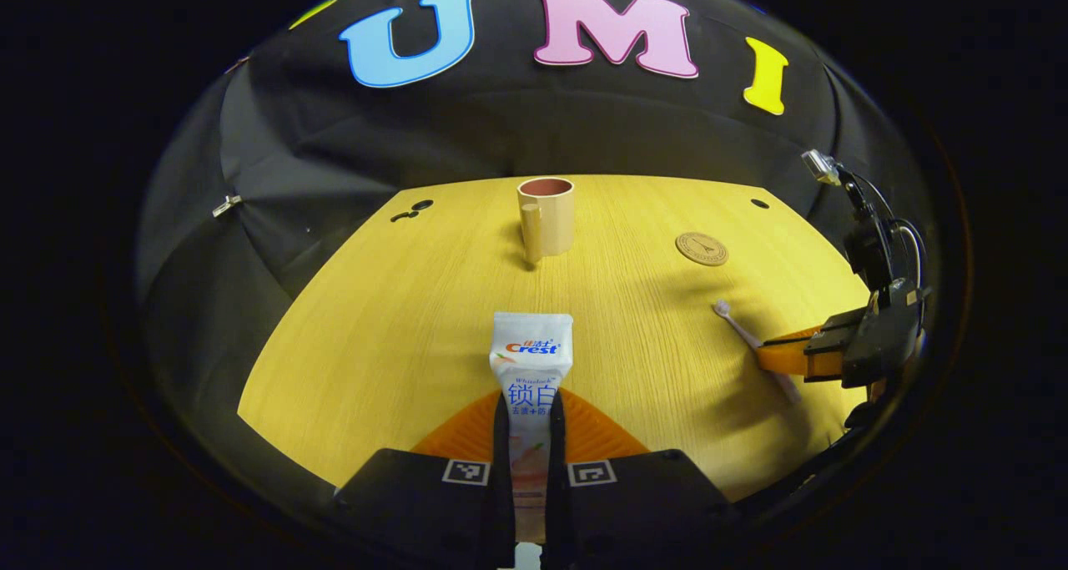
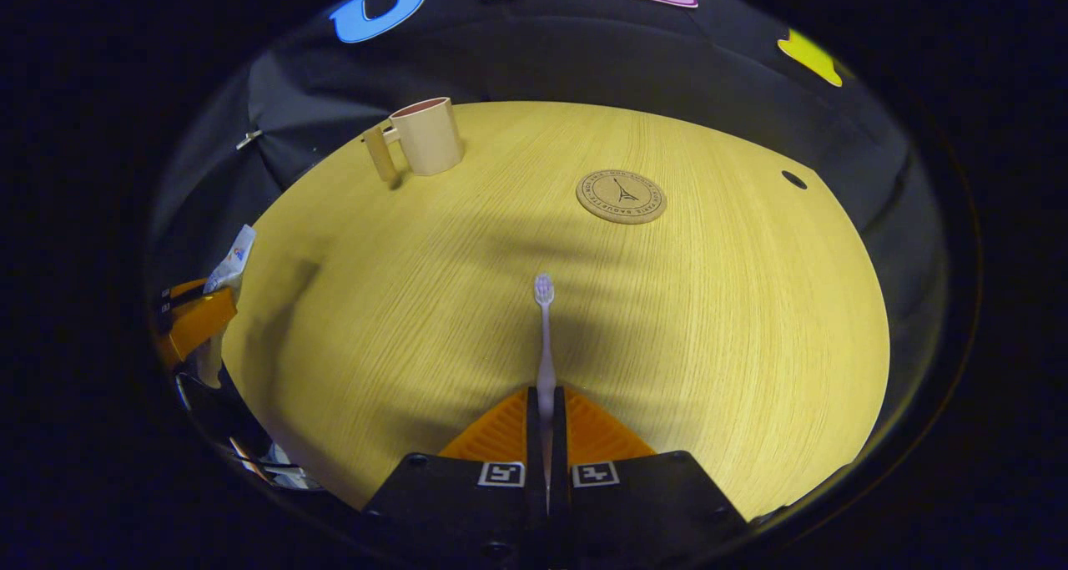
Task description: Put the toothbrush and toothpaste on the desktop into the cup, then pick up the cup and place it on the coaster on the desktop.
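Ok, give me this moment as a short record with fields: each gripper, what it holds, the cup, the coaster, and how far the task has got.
left gripper: shut on the toothpaste tube, tube pointing ahead toward the cup
right gripper: shut on the toothbrush, bristle end forward
cup: upright at the far side of the desktop, nothing seen sticking out of it
coaster: bare, lying apart from the cup
task stage: both items gripped, neither in the cup yet; cup not yet on the coaster
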`<state>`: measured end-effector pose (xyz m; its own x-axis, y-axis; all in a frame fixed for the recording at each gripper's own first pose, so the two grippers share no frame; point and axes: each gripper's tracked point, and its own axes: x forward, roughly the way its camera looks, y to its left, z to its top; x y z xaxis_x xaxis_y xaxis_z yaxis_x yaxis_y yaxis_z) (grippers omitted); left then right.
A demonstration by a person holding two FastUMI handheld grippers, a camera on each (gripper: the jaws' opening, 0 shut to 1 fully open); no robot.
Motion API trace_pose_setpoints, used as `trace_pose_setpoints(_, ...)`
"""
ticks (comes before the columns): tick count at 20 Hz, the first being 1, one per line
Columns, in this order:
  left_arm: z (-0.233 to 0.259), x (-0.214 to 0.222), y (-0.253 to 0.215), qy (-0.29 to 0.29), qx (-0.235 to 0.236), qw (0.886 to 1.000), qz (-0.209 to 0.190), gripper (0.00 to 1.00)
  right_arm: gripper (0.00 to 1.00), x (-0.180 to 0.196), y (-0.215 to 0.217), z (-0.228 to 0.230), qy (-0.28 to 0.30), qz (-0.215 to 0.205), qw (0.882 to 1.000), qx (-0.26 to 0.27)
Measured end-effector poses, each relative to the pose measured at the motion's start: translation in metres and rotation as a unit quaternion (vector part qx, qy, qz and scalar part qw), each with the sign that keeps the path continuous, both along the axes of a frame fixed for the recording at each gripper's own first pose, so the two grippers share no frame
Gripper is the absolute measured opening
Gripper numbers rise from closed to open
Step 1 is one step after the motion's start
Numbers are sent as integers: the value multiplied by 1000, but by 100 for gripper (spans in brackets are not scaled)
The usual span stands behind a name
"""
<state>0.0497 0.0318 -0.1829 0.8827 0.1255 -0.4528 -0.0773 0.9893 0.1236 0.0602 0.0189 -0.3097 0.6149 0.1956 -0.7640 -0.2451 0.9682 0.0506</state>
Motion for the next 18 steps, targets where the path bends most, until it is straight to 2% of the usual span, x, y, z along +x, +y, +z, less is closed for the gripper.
trace_pose_setpoints(4, 14, 7, 1, -16, -17, 1000, 5, 20, 6, 7, -6, 20, -23, 2, 1000, 19)
trace_pose_setpoints(9, 53, 27, 2, -52, -17, 998, -4, 20, 6, 10, -17, 47, -50, -4, 998, 35)
trace_pose_setpoints(18, 153, 99, -11, -145, -64, 987, -16, 20, 6, 32, -13, 96, -96, -7, 993, 75)
